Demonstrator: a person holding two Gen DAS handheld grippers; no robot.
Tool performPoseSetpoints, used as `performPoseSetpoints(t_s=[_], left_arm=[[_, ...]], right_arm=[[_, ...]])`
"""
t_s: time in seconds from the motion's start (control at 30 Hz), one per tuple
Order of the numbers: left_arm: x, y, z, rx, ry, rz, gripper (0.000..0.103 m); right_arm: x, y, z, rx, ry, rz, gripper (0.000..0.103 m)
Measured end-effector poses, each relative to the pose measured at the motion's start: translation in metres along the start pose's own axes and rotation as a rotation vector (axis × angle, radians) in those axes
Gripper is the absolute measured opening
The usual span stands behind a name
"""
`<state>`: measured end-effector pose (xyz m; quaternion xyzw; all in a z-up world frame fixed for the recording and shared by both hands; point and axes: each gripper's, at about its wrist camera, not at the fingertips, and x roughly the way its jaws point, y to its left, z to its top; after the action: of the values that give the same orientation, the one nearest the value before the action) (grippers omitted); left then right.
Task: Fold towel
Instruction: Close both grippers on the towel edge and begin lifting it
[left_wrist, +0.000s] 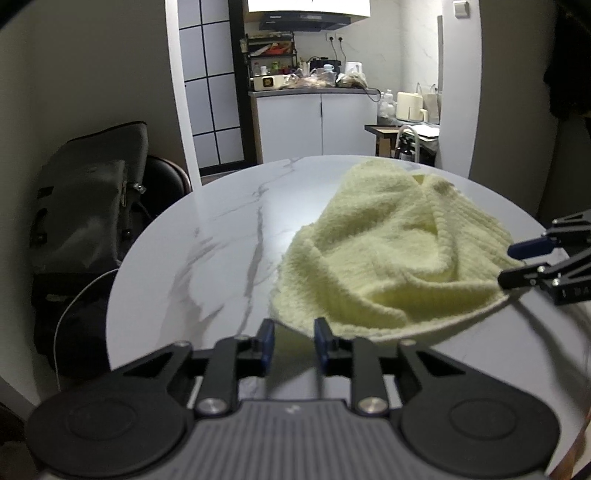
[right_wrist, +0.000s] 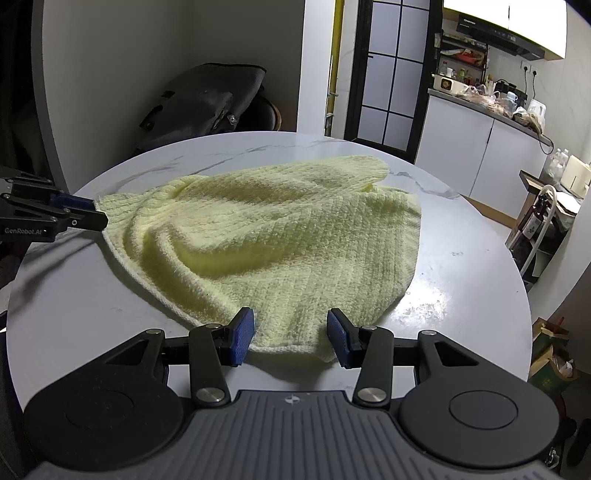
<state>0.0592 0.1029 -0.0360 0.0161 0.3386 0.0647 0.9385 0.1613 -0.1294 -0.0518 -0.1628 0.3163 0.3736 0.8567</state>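
Note:
A pale yellow knitted towel lies crumpled, with raised folds, on a round white marble table. My left gripper stands open by a small gap at the towel's near hem, and its pads do not press on the cloth. The right wrist view shows it at the left, tips at the towel's corner. My right gripper is open wider. The towel's hem lies flat on the table between its blue pads, untouched. In the left wrist view it reaches in from the right at the towel's edge.
A dark backpack sits on a chair beyond the table's far-left rim. A kitchen counter crowded with items stands behind. A small cart and a cardboard box are on the floor at the right.

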Motion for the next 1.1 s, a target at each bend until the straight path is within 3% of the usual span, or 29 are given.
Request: performPoseSetpoints(t_s=[0.1, 0.27, 0.5, 0.67, 0.93, 1.03, 1.1], left_arm=[[-0.001, 0.002, 0.000, -0.003, -0.003, -0.013, 0.038], [-0.010, -0.002, -0.002, 0.090, -0.039, 0.028, 0.060], [-0.009, -0.008, -0.005, 0.269, -0.020, -0.003, 0.060], [0.000, -0.008, -0.006, 0.285, -0.006, -0.032, 0.060], [0.013, 0.000, -0.002, 0.269, -0.004, -0.075, 0.060], [0.016, 0.000, 0.000, 0.289, -0.007, -0.089, 0.060], [0.017, -0.002, 0.002, 0.315, -0.010, -0.101, 0.060]], right_arm=[[-0.002, 0.001, -0.001, -0.006, 0.005, 0.006, 0.049], [-0.008, 0.005, -0.003, -0.023, 0.013, 0.017, 0.049], [-0.021, 0.009, -0.001, -0.043, -0.008, 0.047, 0.050], [-0.034, 0.004, 0.001, -0.032, -0.027, 0.016, 0.050], [-0.028, -0.014, -0.007, 0.035, 0.040, -0.032, 0.051], [-0.024, -0.018, -0.011, 0.048, 0.064, -0.027, 0.061], [-0.023, -0.020, -0.012, 0.059, 0.066, -0.022, 0.062]])
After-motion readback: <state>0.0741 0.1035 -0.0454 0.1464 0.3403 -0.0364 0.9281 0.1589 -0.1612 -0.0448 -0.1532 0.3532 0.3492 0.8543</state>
